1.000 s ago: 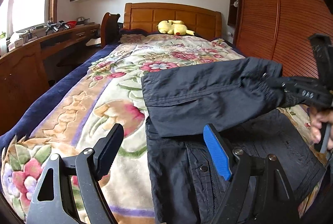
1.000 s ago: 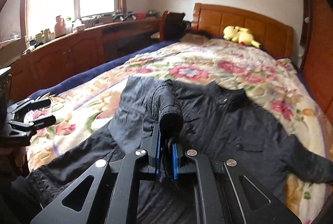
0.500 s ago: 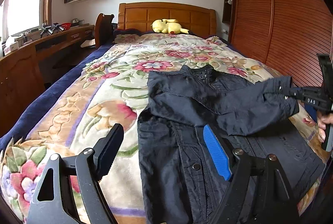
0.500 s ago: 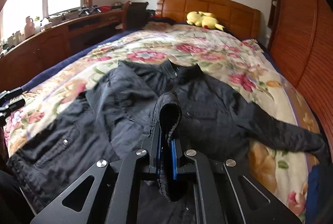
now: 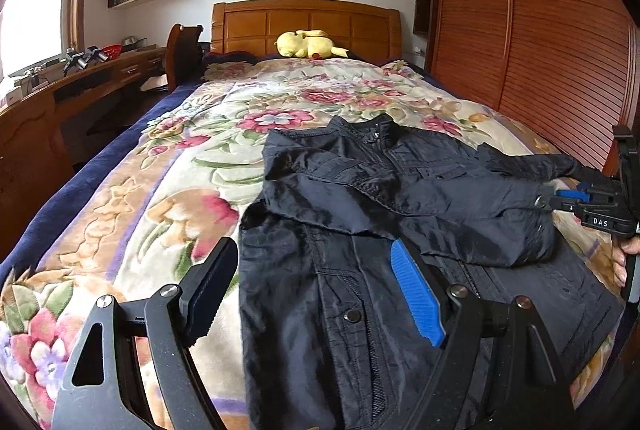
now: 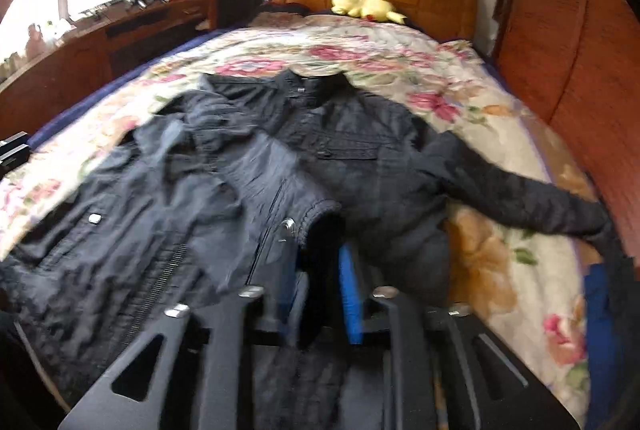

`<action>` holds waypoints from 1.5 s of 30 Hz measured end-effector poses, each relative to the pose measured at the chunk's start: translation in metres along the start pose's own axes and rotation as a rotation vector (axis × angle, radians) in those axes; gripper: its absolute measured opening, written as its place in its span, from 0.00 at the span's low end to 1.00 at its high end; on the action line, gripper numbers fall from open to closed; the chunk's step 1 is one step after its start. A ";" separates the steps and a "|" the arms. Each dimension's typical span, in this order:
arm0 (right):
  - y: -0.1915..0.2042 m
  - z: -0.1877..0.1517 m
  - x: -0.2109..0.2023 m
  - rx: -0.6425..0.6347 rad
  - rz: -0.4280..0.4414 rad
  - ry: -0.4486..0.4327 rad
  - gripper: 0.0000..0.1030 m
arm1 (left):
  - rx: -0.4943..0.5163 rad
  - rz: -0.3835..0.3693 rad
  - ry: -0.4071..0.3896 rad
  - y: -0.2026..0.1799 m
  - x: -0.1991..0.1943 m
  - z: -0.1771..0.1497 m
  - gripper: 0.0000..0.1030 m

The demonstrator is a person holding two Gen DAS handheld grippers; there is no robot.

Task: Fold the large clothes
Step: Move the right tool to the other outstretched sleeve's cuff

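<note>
one bed [image 5: 168, 166] under a flowered blanket fills both views, with one dark jacket [image 5: 360, 230] spread front-up on its near half, collar toward the headboard. one sleeve [image 6: 256, 182] is folded across the chest; the other sleeve [image 6: 520, 190] lies stretched out toward the wardrobe side. the left gripper [image 5: 316, 290] hangs over the jacket's lower edge, its jaws wide apart with the hem and a snap button seen between them, pads not pressing on the cloth. the right gripper [image 6: 316, 270] sits at the folded sleeve's cuff [image 6: 320, 218]; its jaws are opening, the cuff lies between the two blue pads, and the blurred picture shows a gap at each side of it. one yellow plush toy [image 5: 308, 44] lies by the headboard, well apart from the jacket. part of one hand [image 5: 624, 262] shows at the left view's right edge, on the right gripper's handle.
</note>
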State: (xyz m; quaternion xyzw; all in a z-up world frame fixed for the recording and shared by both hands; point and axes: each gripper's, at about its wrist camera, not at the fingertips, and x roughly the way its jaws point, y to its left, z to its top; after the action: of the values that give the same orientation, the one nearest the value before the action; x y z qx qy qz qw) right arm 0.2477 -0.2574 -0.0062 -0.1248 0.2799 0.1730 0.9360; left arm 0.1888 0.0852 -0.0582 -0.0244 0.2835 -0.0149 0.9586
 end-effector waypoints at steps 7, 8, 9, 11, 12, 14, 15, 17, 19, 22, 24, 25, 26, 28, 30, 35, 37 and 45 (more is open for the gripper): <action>0.012 0.001 0.019 -0.033 0.112 0.001 0.47 | 0.014 -0.038 0.004 -0.023 0.008 0.003 0.77; 0.015 0.001 0.027 -0.038 0.123 0.014 0.47 | 0.015 -0.047 0.003 -0.027 0.010 0.004 0.78; 0.016 0.001 0.035 -0.039 0.129 0.030 0.47 | 0.015 -0.052 0.002 -0.030 0.011 0.004 0.78; 0.015 -0.001 0.053 -0.036 0.136 0.067 0.47 | 0.016 -0.071 0.000 -0.038 0.015 0.005 0.79; 0.014 -0.002 0.061 -0.034 0.135 0.089 0.47 | 0.016 -0.082 0.000 -0.043 0.017 0.006 0.79; 0.014 -0.004 0.079 -0.038 0.129 0.134 0.47 | 0.016 -0.099 0.000 -0.051 0.021 0.007 0.81; 0.014 -0.006 0.088 -0.042 0.128 0.157 0.47 | 0.019 -0.108 0.003 -0.056 0.023 0.007 0.81; 0.015 -0.012 0.105 -0.046 0.133 0.202 0.47 | 0.026 -0.119 0.009 -0.063 0.028 0.008 0.82; 0.016 -0.015 0.116 -0.051 0.145 0.224 0.47 | 0.031 -0.132 0.018 -0.072 0.033 0.009 0.82; 0.019 -0.011 0.117 -0.057 0.152 0.222 0.47 | 0.036 -0.146 0.024 -0.083 0.039 0.010 0.82; 0.017 -0.013 0.116 -0.064 0.159 0.221 0.47 | 0.046 -0.153 0.029 -0.092 0.044 0.011 0.82; 0.016 -0.014 0.115 -0.063 0.164 0.220 0.47 | 0.050 -0.155 0.030 -0.095 0.047 0.012 0.82; 0.013 -0.015 0.112 -0.060 0.170 0.220 0.47 | 0.052 -0.157 0.031 -0.098 0.048 0.012 0.82; 0.000 -0.014 0.099 -0.045 0.186 0.206 0.47 | 0.057 -0.162 0.035 -0.105 0.053 0.013 0.82; -0.009 -0.016 0.088 -0.034 0.193 0.184 0.47 | 0.061 -0.169 0.039 -0.109 0.058 0.014 0.82; -0.037 -0.012 0.063 -0.024 0.165 0.127 0.47 | 0.081 -0.164 0.053 -0.122 0.069 0.013 0.82; -0.055 -0.008 0.058 -0.007 0.136 0.117 0.49 | 0.086 -0.167 0.061 -0.127 0.075 0.014 0.82; -0.124 0.002 0.062 0.061 -0.008 0.110 0.59 | 0.102 -0.186 0.088 -0.149 0.095 0.014 0.82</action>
State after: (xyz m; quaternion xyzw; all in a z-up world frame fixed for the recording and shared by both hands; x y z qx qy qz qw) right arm 0.3462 -0.3536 -0.0225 -0.1066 0.3357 0.1534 0.9233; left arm 0.2740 -0.0670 -0.0902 -0.0012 0.3208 -0.1192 0.9396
